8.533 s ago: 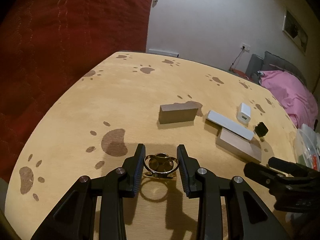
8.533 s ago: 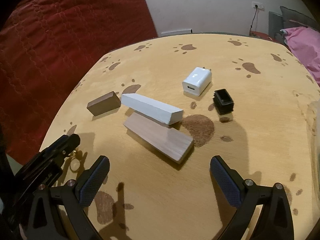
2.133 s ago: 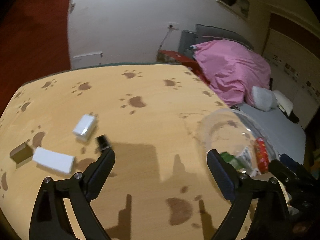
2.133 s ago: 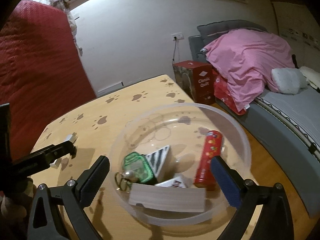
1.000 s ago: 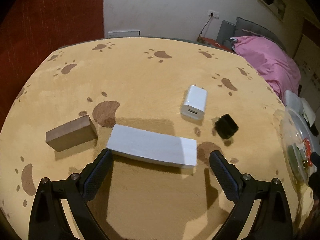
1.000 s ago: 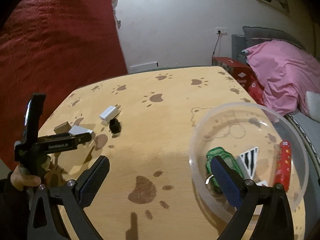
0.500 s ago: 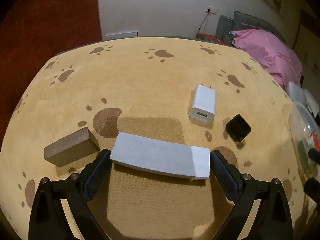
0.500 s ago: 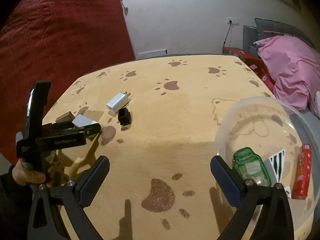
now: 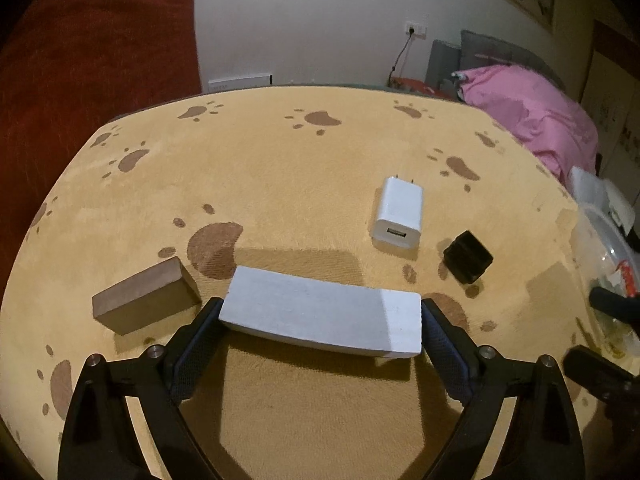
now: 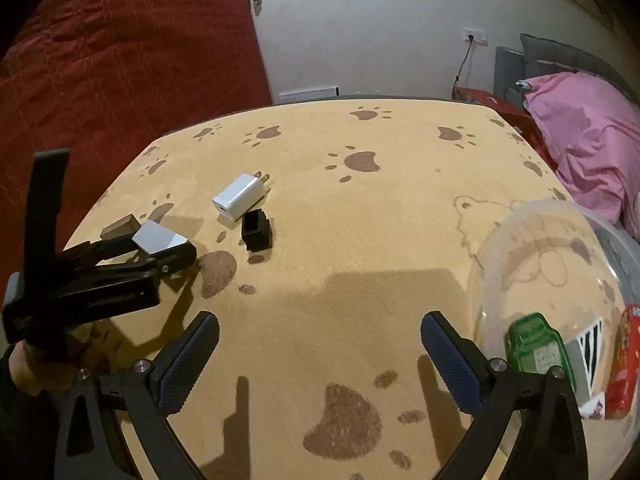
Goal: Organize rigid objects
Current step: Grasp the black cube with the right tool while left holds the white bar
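A long white block point(image 9: 320, 320) lies on the paw-print table, and my left gripper point(image 9: 320, 340) is open with its fingers at the block's two ends; whether they touch it I cannot tell. A brown wooden block point(image 9: 144, 300) lies just left of it. A white charger point(image 9: 398, 212) and a small black cap point(image 9: 467, 257) lie beyond to the right. In the right wrist view the left gripper point(image 10: 160, 254) sits at the white block point(image 10: 158, 236), with the charger point(image 10: 240, 198) and black cap point(image 10: 257, 230) nearby. My right gripper point(image 10: 320, 356) is open and empty above bare table.
A clear plastic bowl point(image 10: 532, 232) at the table's right holds a green bottle point(image 10: 534, 346), a striped box point(image 10: 590, 340) and a red tube point(image 10: 622, 364). Its rim shows in the left wrist view point(image 9: 592, 240). A red curtain hangs left; a pink-covered bed stands right.
My left gripper has moved from the bowl side back to the white block and closed in until its fingers frame the block's ends. My right gripper drew away from the bowl.
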### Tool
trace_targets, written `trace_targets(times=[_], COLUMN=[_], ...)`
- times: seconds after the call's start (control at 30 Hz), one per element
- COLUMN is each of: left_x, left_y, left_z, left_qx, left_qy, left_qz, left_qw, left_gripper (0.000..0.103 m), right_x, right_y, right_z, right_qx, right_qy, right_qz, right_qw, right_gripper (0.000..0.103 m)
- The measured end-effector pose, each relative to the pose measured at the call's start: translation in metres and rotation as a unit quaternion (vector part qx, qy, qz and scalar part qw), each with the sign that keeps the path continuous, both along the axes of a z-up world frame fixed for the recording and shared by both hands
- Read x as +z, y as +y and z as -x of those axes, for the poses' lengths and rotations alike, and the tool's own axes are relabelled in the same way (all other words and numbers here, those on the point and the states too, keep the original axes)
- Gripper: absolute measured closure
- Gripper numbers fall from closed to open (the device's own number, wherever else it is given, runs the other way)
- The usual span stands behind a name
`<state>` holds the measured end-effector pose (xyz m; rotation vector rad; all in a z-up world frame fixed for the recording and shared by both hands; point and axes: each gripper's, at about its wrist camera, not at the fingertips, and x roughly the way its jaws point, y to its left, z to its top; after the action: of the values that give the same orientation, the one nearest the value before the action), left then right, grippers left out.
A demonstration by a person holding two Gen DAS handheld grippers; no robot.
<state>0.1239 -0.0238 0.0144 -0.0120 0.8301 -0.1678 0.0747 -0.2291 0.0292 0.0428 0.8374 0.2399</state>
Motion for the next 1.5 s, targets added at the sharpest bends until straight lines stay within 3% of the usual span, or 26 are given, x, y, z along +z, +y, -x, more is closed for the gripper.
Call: trace_targets(times=[0.13, 0.43, 1.07, 1.5], left_x=[0.006, 0.017, 0.015, 0.015], left_y=[0.003, 0.01, 0.018, 0.015], left_z=[0.009, 0.022, 0.023, 0.024], left_qx=[0.004, 0.014, 0.026, 0.02], left_qy=[-0.019, -0.05, -0.055, -0.058], left_qz=[0.009, 0.018, 0.03, 0.029], left_qw=[0.9998, 0.9985, 0.9977, 0.9977], left_gripper=[0.009, 0.009, 0.009, 0.009], right_x=[-0.002, -0.006, -0.013, 0.0], right_y=[0.011, 0.033, 0.057, 0.037], right_z=[-0.012, -0.045, -0.067, -0.046], right_qx=[0.01, 0.029, 0.054, 0.037], right_qy=[-0.001, 0.013, 0.005, -0.007], right_qz=[0.015, 0.014, 0.019, -0.012], right_qw=[1.0, 0.999, 0.998, 0.999], right_gripper=[0.005, 0.033, 0.081, 0.082])
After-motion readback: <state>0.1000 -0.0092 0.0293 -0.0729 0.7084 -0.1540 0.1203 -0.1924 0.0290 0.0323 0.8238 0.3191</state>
